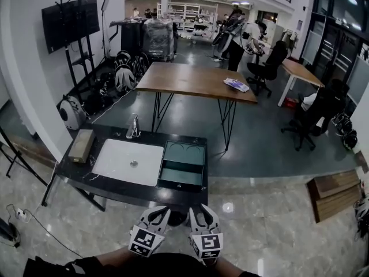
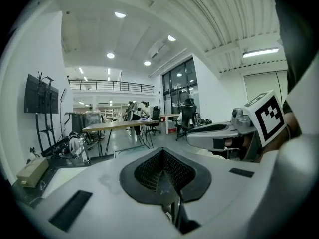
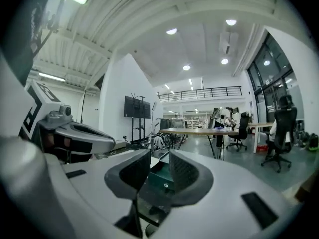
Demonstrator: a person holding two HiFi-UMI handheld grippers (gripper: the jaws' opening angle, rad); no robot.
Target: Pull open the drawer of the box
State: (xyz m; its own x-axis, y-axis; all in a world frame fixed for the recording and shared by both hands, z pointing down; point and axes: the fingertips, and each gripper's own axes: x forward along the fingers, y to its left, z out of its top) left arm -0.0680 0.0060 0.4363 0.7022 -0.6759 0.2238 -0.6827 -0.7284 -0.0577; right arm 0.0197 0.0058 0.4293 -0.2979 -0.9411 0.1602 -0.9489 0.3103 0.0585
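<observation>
Green box [image 1: 183, 165] sits on the dark tabletop [image 1: 109, 188], just beside the white sink [image 1: 115, 160] on its right, near the front edge. Its lower part faces the person. From the head view that part looks like a shallow tray already standing out from the body, but I cannot tell for certain how far. A small round knob [image 3: 166, 185] shows on the front face in the right gripper view. Both tools hang low, close to the person's body and short of the tabletop edge, side by side and aimed at the box. This reads as a ready stance before the reach. Right tongs [image 3: 152, 171]: jaws parted to a moderate gap with nothing between the pads. The box and knob show through the gap but lie well beyond it. Judgement: the gap suits closing on the knob. Left tongs [image 2: 162, 171]: pads pressed together, holding nothing and touching nothing. Likely the idle tool, or kept free to steady the box. The pull itself is not yet begun.
</observation>
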